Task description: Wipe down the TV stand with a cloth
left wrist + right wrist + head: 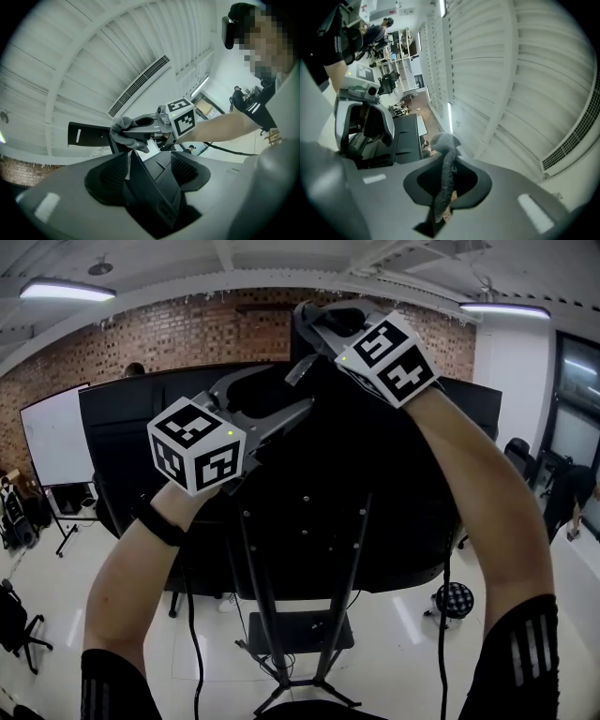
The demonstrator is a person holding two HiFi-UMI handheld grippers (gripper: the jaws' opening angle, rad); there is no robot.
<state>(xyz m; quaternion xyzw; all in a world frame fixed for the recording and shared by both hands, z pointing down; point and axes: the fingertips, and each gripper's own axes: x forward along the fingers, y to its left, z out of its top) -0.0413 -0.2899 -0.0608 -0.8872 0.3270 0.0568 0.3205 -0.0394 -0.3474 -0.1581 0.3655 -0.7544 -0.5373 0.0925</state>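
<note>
A big black TV (pixel 375 512) stands on a black metal TV stand (pixel 298 615) in front of me in the head view. Both arms are raised to the TV's top edge. My right gripper (pixel 314 329) is shut on a grey cloth (pixel 444 171), which bunches beyond the jaw tips. The left gripper view shows the same cloth (pixel 123 127) pinched in the right gripper (pixel 131 135). My left gripper (pixel 295 390) is open, its jaws wide apart with a dark edge of the TV panel (pixel 150 187) between them. Both grippers point up towards the white ceiling.
A whiteboard (pixel 54 439) stands at the far left with an office chair (pixel 19 624) below it. A patterned round stool (pixel 455 599) and cables lie by the stand's right side. A person (pixel 570 495) is at the far right. A brick wall is behind.
</note>
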